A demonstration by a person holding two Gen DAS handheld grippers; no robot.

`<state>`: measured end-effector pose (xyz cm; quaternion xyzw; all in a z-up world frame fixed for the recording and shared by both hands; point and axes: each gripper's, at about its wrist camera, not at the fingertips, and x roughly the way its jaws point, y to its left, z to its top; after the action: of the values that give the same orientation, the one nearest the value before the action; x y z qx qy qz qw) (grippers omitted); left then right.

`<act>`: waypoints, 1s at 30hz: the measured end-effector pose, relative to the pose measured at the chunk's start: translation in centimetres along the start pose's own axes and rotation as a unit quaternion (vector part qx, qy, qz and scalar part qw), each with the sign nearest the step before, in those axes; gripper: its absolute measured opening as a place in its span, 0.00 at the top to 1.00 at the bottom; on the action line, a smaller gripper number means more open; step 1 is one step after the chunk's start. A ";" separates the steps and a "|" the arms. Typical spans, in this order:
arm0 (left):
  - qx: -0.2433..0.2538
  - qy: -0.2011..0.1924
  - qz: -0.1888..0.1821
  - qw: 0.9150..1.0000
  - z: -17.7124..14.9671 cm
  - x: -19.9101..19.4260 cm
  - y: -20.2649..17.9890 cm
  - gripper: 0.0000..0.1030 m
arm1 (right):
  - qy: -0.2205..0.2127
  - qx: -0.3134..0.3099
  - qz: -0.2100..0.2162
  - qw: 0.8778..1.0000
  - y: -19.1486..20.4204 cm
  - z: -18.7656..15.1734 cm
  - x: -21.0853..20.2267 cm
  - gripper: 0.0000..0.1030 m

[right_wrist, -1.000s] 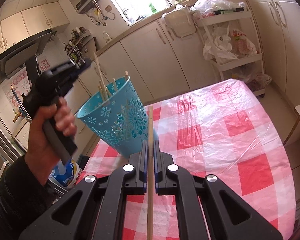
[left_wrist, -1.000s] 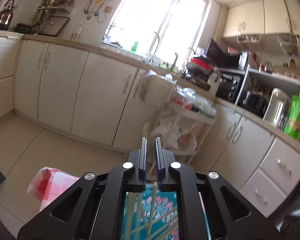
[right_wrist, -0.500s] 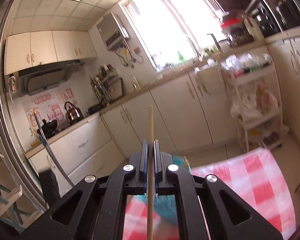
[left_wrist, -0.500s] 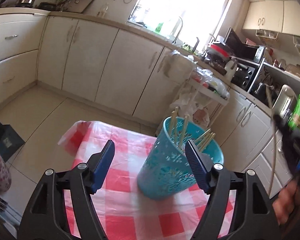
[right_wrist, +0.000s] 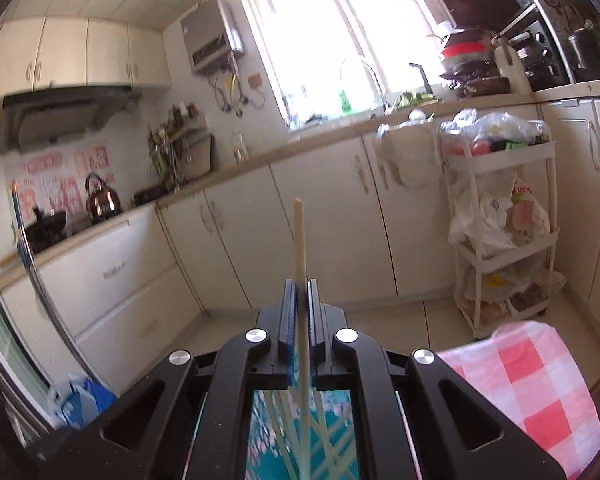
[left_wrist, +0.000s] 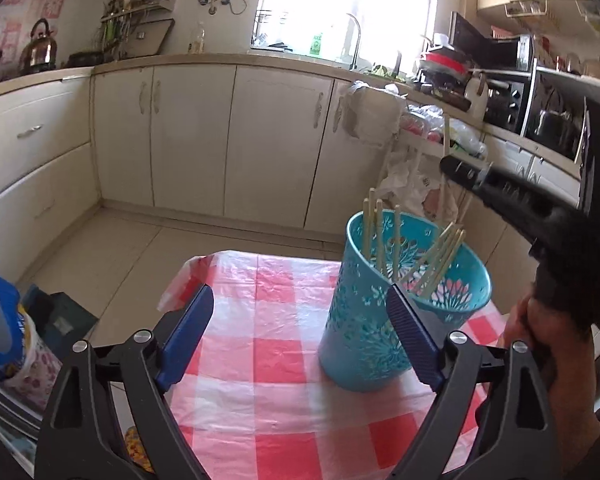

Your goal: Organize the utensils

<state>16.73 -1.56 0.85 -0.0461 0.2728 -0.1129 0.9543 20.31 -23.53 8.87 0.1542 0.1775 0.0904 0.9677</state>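
Note:
A turquoise cut-out cup [left_wrist: 364, 320] stands on the red-and-white checked tablecloth [left_wrist: 260, 360] with several wooden chopsticks [left_wrist: 380, 236] in it. My left gripper [left_wrist: 300, 320] is low in front of the cup, its jaws opening. Nothing is pressed between them; the right pad [left_wrist: 414, 340] overlaps the cup's front. My right gripper [left_wrist: 448, 166], held by a hand, is above the cup's far rim, shut on one upright chopstick [left_wrist: 446, 132]. In the right wrist view that chopstick [right_wrist: 299, 248] sticks up out of the shut right gripper [right_wrist: 300, 292], with the cup [right_wrist: 260, 436] directly below.
Cream cabinets [left_wrist: 236, 140] line the walls. A white trolley [right_wrist: 504, 240] with plastic bags stands beyond the table's far edge. Blue bags [left_wrist: 0, 320] sit on the floor to the left. The tablecloth [right_wrist: 540, 384] spreads to the right.
My left gripper has opened wide and pulled back, so the cup now stands free in front of it. My right gripper has risen with its chopstick and moved over the cup.

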 end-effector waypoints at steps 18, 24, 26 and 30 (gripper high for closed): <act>0.048 0.081 0.086 0.992 -8.6 -15.5 -1.7 0.07 | 0.133 -0.004 -0.034 0.991 4.1 -10.0 -24.3 0.07; 0.044 0.138 0.090 0.985 -12.2 -21.1 -1.3 0.07 | 0.172 -0.011 -0.091 0.981 6.3 -13.3 -30.1 0.07; 0.062 0.169 0.090 0.980 -13.4 -22.6 -1.6 0.07 | 0.173 -0.026 -0.099 0.980 7.2 -14.2 -31.8 0.07; 0.060 0.164 0.124 0.977 -16.0 -26.0 -1.8 0.07 | 0.166 -0.015 -0.091 0.982 8.6 -15.7 -36.1 0.07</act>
<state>-13.57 2.56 0.85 0.0650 0.4221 -0.0163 0.9041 -19.75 -19.61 9.11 0.1061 0.3481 0.0286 0.9310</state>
